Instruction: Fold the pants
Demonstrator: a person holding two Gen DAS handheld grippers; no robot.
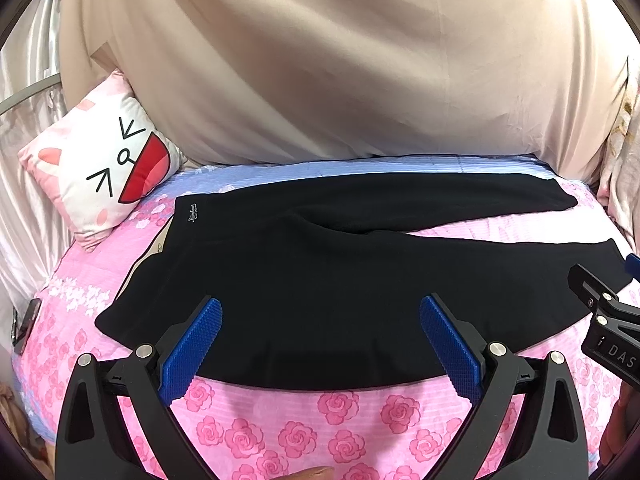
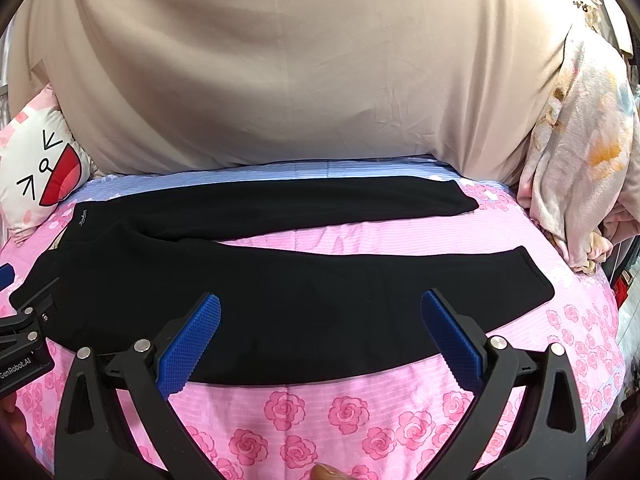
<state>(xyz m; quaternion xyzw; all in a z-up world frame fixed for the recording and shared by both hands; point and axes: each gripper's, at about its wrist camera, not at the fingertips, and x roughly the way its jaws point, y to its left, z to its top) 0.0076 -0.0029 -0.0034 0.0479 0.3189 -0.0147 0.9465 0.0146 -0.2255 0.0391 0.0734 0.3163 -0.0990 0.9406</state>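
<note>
Black plastic, blue pads: the left claw (image 1: 320,308) hangs wide open over the near edge of the pants (image 1: 320,280); nothing between its fingers.
Right claw: the right claw (image 2: 320,306) is likewise spread wide and gripping nothing, poised over the nearer leg.
Cut off: a fingertip (image 1: 312,472) pokes in at the bottom rim of the left view; only part of each claw shows in the other's camera.
Pants: black, laid flat on the bed, waistband to the left, two legs running right and splayed apart, pink cover visible between them.
Hard to make out: a small pale logo (image 1: 196,213) near the waistband, too small to read.
Bed: pink rose-print bedspread (image 1: 340,420) with a blue striped band at the far side.
Beyond: a cartoon-face pillow (image 1: 104,168) far left, a broad beige sheet (image 1: 320,60) rising behind, crumpled floral fabric (image 2: 580,152) at right.
</note>
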